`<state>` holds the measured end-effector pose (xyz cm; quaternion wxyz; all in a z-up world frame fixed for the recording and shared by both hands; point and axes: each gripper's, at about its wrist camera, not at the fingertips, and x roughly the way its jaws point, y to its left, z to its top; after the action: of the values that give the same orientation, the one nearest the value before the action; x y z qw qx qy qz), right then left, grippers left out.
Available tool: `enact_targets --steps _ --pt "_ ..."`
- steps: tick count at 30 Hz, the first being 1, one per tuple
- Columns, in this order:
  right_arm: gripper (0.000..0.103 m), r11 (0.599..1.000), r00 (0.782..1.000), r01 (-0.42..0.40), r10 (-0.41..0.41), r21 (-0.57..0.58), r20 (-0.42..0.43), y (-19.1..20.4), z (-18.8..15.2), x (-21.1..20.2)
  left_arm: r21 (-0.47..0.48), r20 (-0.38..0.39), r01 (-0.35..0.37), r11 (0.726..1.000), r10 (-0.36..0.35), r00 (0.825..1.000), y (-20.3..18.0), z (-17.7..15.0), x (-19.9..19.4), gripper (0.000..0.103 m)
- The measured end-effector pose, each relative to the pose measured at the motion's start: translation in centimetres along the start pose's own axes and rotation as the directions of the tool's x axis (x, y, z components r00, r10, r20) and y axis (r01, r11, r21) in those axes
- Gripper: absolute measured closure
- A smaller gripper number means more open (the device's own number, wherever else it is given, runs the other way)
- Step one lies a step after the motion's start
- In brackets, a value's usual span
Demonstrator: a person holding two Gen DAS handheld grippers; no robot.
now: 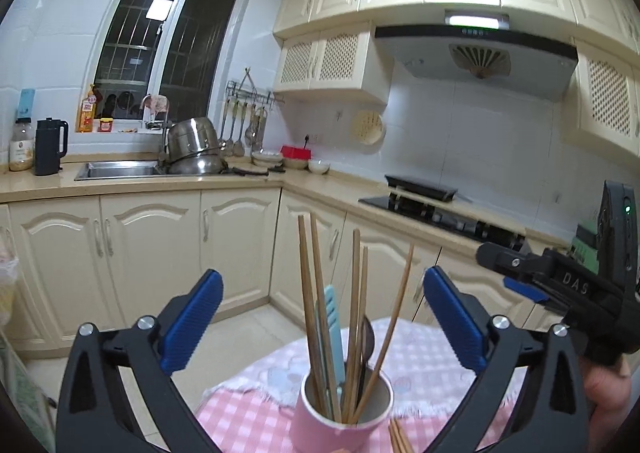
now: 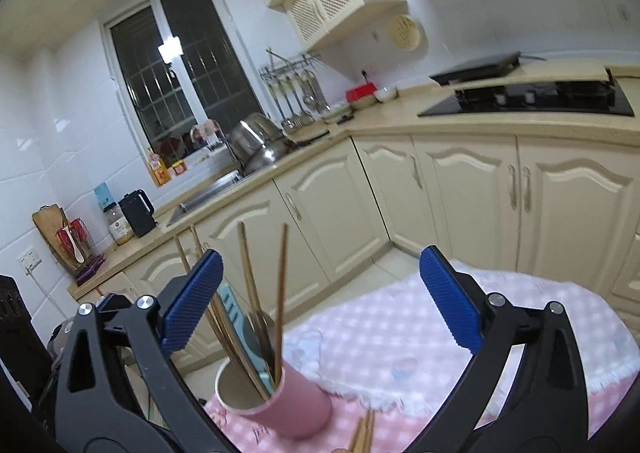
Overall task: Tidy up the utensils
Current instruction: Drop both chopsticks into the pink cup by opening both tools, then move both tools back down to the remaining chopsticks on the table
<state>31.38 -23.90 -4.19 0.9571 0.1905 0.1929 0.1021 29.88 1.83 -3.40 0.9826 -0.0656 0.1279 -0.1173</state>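
Left gripper (image 1: 323, 323) spread wide, blue ribbed pads well apart, nothing held. Right gripper (image 2: 320, 305) likewise wide open and empty, also seen off to the right of the left gripper, raised above the table.

Directly ahead of the left gripper, between its fingers and low: a pink cylindrical cup with a pale inside (image 1: 344, 409), upright on the cloth, already holding several wooden chopsticks (image 1: 316, 293), a light blue flat plastic utensil (image 1: 334, 329) and a dark spoon-like piece (image 1: 366, 337), all leaning against the rim. Same cup ahead and left of centre in the right wrist view, close to the left finger.

Just this side of the cup, at the bottom edge: a few loose wooden chopsticks (image 1: 400, 439) lying on the cloth, not yet in the cup. Judged mostly done, then: most utensils stowed, these loose sticks left to pick up and drop in; whether more lie out of view cannot be told.

Beneath it all, a pink-and-white checked tablecloth with a white fringed overlay (image 2: 400, 333) on a rounded table.

Farther off, cream cabinet doors (image 1: 152, 249), a beige countertop (image 1: 224, 183) with a steel sink and stacked steel pots (image 1: 194, 151), a black kettle (image 1: 50, 147), a black hob (image 2: 532, 99) and a dark barred window.
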Motion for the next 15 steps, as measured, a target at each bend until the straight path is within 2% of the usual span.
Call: enact_targets --steps 8,15 --pt "0.006 0.999 0.994 0.044 -0.044 -0.008 -0.098 -1.0 -1.4 -2.2 0.047 -0.115 -0.052 0.998 0.057 0.992 -0.8 -0.2 -2.3 0.005" --pt "0.006 0.996 0.976 0.09 -0.092 -0.019 -0.199 -1.8 -3.5 -3.7 0.057 -0.179 -0.062 0.996 0.071 0.981 -0.9 -0.9 -3.9 0.005"
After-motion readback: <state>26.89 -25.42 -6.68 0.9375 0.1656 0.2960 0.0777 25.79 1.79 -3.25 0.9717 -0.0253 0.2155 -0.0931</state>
